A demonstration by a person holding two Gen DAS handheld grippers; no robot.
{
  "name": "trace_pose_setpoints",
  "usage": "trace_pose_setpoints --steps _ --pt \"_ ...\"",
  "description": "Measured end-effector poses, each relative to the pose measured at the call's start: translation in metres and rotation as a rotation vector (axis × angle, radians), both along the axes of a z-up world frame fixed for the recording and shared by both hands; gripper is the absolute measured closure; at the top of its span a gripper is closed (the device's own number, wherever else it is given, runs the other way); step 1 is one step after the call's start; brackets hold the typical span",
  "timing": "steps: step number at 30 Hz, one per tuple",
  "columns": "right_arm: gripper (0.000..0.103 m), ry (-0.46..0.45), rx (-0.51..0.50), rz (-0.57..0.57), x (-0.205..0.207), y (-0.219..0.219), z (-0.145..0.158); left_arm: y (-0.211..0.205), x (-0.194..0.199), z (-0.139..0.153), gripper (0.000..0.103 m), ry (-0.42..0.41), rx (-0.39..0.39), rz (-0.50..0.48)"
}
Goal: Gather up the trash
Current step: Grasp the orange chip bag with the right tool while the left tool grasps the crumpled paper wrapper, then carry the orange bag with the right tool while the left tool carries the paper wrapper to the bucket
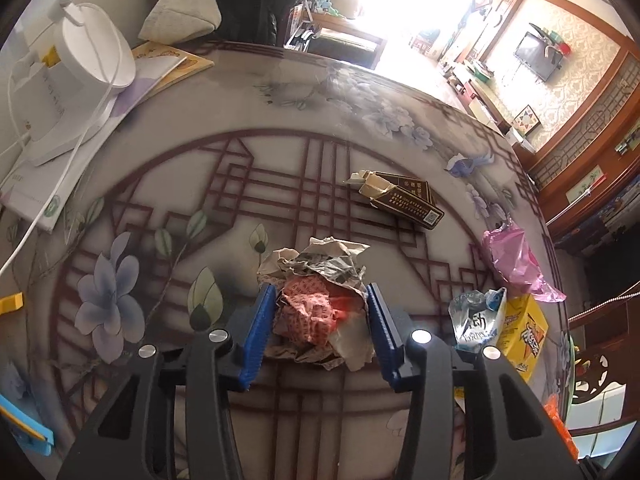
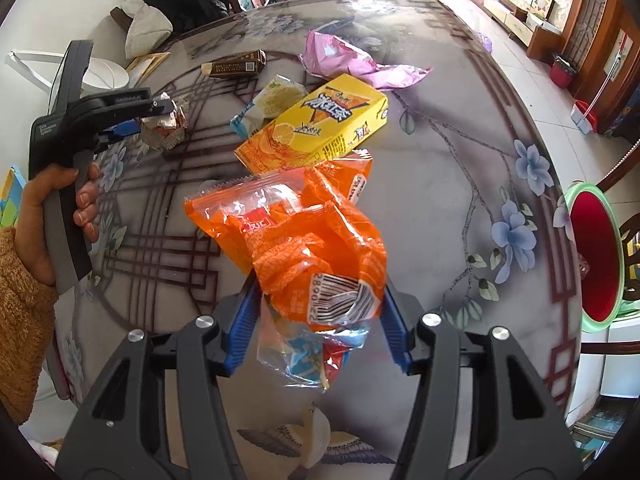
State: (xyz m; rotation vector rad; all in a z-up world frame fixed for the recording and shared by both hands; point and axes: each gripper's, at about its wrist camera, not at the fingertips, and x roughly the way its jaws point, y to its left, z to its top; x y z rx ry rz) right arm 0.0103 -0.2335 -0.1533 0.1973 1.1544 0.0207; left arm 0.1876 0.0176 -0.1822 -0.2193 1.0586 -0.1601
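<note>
Blue pads of the left gripper (image 1: 322, 322) are pressed against both sides of a crumpled paper wad (image 1: 320, 296) lying on the table (image 1: 280, 128). An orange wrapper (image 2: 316, 240) is pinched between the pads of the right gripper (image 2: 320, 320), raised off the table. A yellow carton (image 2: 316, 124), a pink bag (image 2: 344, 60) and a brown box (image 2: 236, 65) lie beyond.

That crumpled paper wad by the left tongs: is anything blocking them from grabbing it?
Nothing visible is. The crumpled paper wad already sits between the blue fingers of the left tongs, which close against its sides. The brown box lies apart, farther back.
</note>
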Motion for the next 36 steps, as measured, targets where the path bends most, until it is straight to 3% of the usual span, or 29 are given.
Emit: trace_pose_setpoints --steps 7,16,36 --pt "0.049 -0.038 -0.002 0.014 -0.003 0.007 0.010 0.017 -0.048 0.014 0.060 -0.019 -0.055 0.057" --pt "0.049 -0.085 -0.001 0.031 -0.014 0.013 0.023 0.012 -0.115 0.020 0.059 -0.026 0.007 -0.009" --pt "0.049 -0.134 0.002 -0.023 -0.049 -0.012 0.038 -0.017 -0.149 0.041 0.059 -0.052 -0.005 -0.067"
